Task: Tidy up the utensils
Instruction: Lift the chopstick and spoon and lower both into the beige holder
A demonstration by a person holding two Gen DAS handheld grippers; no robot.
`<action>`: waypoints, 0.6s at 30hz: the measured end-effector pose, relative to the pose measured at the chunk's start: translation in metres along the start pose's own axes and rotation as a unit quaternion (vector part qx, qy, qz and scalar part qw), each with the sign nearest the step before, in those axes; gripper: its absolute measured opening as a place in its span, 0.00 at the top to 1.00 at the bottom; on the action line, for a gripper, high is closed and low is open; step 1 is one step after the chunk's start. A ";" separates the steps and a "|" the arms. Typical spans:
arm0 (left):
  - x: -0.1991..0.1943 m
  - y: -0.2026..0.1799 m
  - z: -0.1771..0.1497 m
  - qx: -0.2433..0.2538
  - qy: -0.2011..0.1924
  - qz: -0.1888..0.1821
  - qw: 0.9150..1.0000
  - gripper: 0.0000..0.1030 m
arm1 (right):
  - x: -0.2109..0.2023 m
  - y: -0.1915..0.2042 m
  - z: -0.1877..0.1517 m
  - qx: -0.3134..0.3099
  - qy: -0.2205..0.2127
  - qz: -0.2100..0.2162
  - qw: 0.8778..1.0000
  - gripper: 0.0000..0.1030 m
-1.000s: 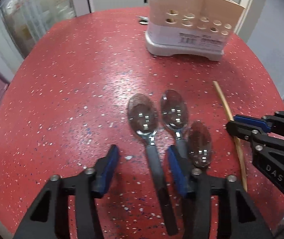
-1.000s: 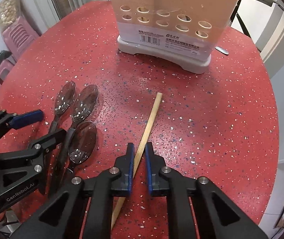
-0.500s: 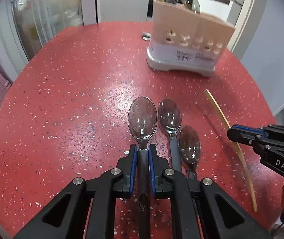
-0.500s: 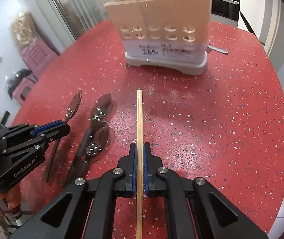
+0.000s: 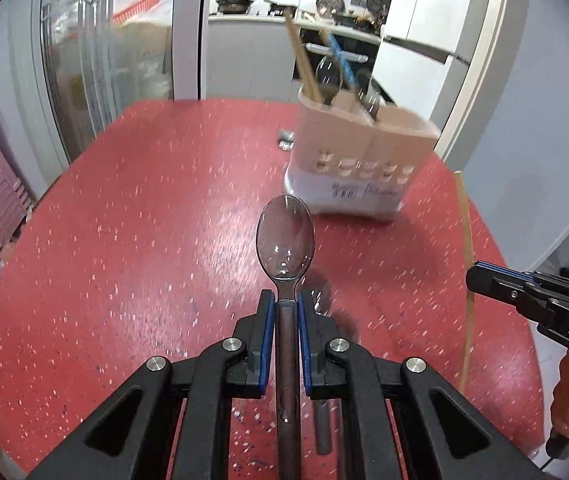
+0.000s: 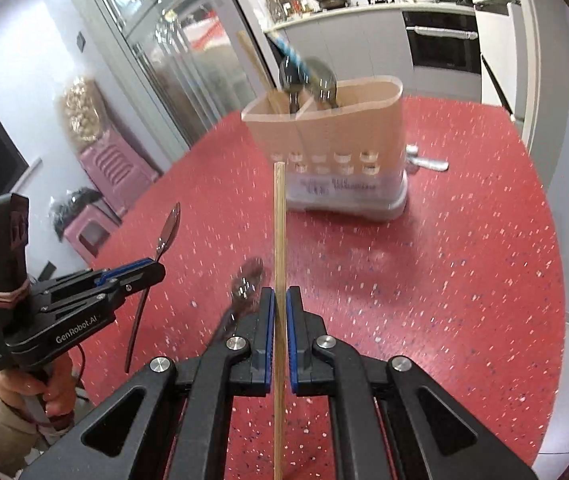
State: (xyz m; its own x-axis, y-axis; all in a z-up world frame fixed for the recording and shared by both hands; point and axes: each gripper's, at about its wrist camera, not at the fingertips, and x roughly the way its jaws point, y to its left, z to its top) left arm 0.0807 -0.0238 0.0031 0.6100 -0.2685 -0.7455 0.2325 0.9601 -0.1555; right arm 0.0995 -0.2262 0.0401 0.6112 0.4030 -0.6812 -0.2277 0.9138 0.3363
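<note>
Left wrist: glossy oval-bowled spoon (image 5: 285,240), apparently clear plastic, pinched.

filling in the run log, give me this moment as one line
left gripper: shut on spoon, lifted | right gripper: shut on chopstick, lifted | holder: ahead on table | two spoons remain on table

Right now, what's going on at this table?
A person is sorting utensils with a tool in each hand. The left tool is shut on a clear spoon and the right tool is shut on a wooden chopstick, both held above the red table. Ahead stands the beige utensil holder, which already has utensils in it. At least one more spoon lies on the table.
</note>
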 end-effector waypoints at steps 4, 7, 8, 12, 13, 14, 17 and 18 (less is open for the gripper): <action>-0.014 -0.007 0.019 -0.001 -0.028 -0.011 1.000 0.64 | -0.017 -0.001 0.011 0.000 -0.027 0.003 1.000 0.94; -0.026 -0.010 0.038 -0.005 -0.056 -0.019 0.998 0.64 | -0.029 -0.002 0.025 -0.003 -0.049 0.001 0.999 0.94; -0.029 -0.011 0.044 -0.007 -0.063 -0.021 0.998 0.64 | -0.034 -0.002 0.030 -0.004 -0.058 0.001 0.998 0.94; -0.040 -0.013 0.073 -0.018 -0.098 -0.025 0.995 0.64 | -0.048 -0.002 0.050 -0.014 -0.085 -0.006 0.996 0.94; -0.040 -0.012 0.079 -0.021 -0.104 -0.027 0.994 0.64 | -0.050 -0.001 0.055 -0.016 -0.091 -0.008 0.996 0.94; -0.041 -0.012 0.086 -0.025 -0.110 -0.030 0.993 0.64 | -0.054 -0.001 0.060 -0.017 -0.099 -0.012 0.995 0.94; -0.042 -0.013 0.108 -0.033 -0.126 -0.038 0.991 0.64 | -0.065 -0.003 0.081 -0.018 -0.121 -0.016 0.992 0.94; -0.042 -0.014 0.115 -0.034 -0.133 -0.038 0.990 0.64 | -0.068 -0.003 0.089 -0.019 -0.128 -0.018 0.991 0.94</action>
State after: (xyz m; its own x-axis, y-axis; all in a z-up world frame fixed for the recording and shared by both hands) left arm 0.1389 -0.0346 0.1115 0.7728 -0.3426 -0.5342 0.2399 0.9370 -0.2539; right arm 0.1262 -0.2610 0.1430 0.7909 0.3482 -0.5032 -0.2269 0.9306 0.2873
